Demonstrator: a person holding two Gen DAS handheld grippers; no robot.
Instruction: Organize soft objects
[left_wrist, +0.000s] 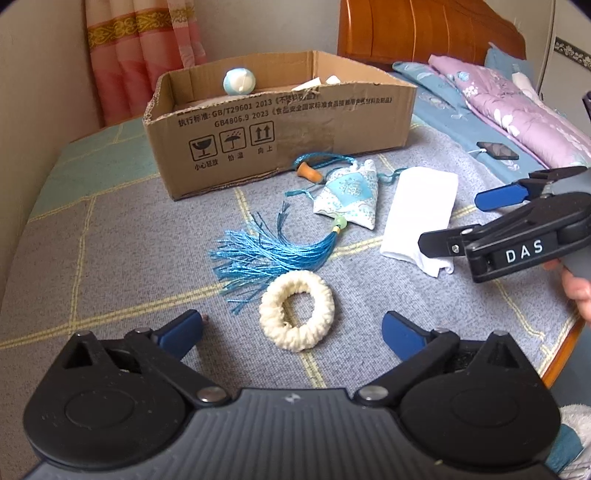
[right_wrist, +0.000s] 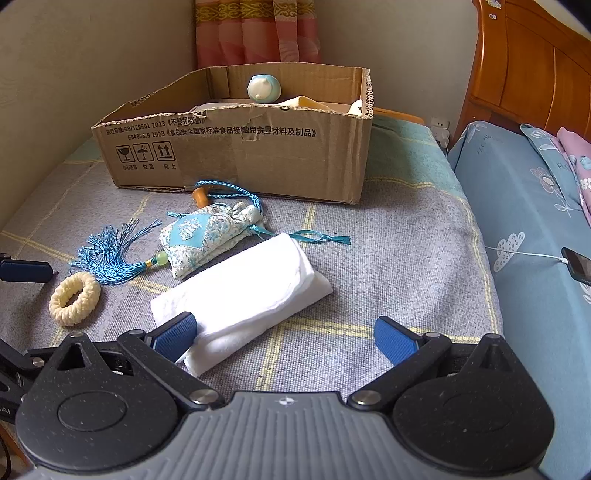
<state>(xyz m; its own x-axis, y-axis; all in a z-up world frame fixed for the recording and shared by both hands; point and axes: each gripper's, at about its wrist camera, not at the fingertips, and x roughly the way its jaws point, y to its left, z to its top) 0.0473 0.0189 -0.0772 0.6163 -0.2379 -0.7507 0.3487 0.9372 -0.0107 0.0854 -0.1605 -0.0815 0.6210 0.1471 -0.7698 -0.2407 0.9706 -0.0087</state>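
Checked blanket (left_wrist: 110, 236) bears box (left_wrist: 280, 122), sachet (left_wrist: 349, 199), ring (left_wrist: 295, 310), cloth (left_wrist: 421, 210).

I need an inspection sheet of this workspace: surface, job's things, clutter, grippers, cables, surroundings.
Surface: grey checked blanket.
Job's things: cream knitted ring, blue-tasselled sachet and folded white cloth lie before the open cardboard box; a pale blue ball sits inside.
Clutter: phone on the bedding.
Grippers: left hand-held gripper open, ring ahead between its fingers; right hand-held gripper open, left finger over the cloth's end.
Cables: white lead into the phone.
Surroundings: pink curtain, wooden headboard.
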